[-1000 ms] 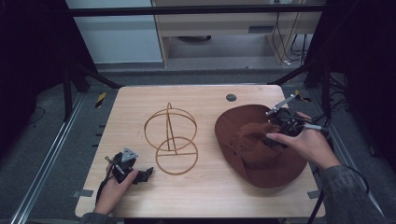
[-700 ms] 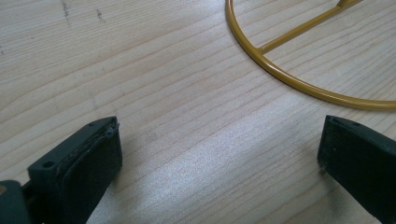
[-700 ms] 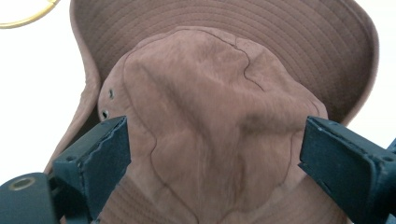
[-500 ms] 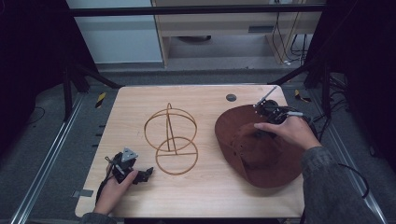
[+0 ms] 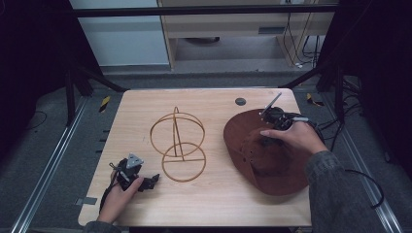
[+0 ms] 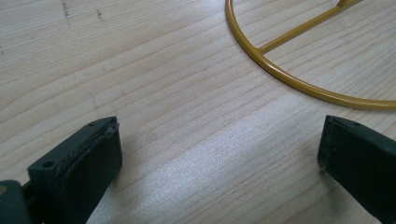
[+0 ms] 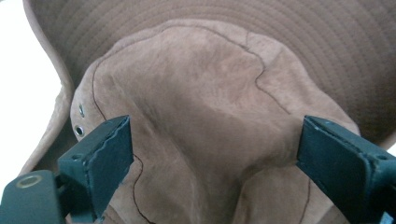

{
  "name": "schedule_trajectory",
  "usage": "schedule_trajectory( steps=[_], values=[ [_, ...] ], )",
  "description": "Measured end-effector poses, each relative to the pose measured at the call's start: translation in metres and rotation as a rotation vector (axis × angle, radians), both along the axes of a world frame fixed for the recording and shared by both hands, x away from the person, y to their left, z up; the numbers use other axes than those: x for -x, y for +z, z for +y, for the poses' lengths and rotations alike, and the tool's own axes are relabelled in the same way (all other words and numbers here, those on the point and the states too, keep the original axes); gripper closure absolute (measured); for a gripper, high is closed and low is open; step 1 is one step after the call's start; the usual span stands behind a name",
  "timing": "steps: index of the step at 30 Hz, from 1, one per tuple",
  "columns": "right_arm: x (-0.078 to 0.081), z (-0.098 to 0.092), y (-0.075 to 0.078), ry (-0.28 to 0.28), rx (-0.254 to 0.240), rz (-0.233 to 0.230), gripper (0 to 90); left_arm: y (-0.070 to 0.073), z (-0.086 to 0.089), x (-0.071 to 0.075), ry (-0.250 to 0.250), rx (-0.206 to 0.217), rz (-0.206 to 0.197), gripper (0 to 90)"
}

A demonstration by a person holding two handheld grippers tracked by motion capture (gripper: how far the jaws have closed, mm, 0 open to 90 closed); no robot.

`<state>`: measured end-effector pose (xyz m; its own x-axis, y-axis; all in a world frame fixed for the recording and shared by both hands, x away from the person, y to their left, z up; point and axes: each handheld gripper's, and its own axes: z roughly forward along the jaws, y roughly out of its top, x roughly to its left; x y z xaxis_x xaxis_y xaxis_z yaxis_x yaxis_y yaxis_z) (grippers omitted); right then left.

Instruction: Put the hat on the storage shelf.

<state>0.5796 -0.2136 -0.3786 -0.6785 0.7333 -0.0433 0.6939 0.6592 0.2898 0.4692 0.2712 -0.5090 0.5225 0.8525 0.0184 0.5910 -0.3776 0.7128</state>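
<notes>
Right gripper point(image 5: 270, 130) is hovering over the brown hat point(image 5: 272, 165) lying at the desk's point(image 5: 214, 204) right, fingers spread, nothing gripped yet. Left gripper point(image 5: 145, 182) is idling, fingers spread, beside the wire stand point(image 5: 178, 145); hat is not yet on it.

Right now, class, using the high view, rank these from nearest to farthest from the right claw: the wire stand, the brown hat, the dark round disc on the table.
1. brown hat: directly beneath the right claw, on the table's right.
2. dark round disc: just beyond, toward the far edge.
3. wire stand: across at the table's middle, on the left.
</notes>
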Motion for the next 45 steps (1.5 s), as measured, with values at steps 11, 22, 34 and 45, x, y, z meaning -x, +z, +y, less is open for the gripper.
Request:
schedule_trajectory(
  steps=[11,22,34,45],
  values=[
    [0.0,-0.005,-0.009,0.005,0.017,0.012,24.9,0.0,0.0,0.0,0.0,0.0,0.0,0.0],
    [0.001,-0.012,-0.017,0.005,0.007,0.038,41.2,0.0,0.0,0.0,0.001,0.001,0.001,0.0],
    [0.001,-0.01,-0.021,0.021,0.004,0.05,50.5,0.0,0.0,0.0,0.001,0.001,0.001,0.0],
    [0.002,-0.01,-0.026,0.039,0.012,0.062,70.0,0.0,0.0,0.0,0.003,0.005,0.0,0.0]
  ],
)
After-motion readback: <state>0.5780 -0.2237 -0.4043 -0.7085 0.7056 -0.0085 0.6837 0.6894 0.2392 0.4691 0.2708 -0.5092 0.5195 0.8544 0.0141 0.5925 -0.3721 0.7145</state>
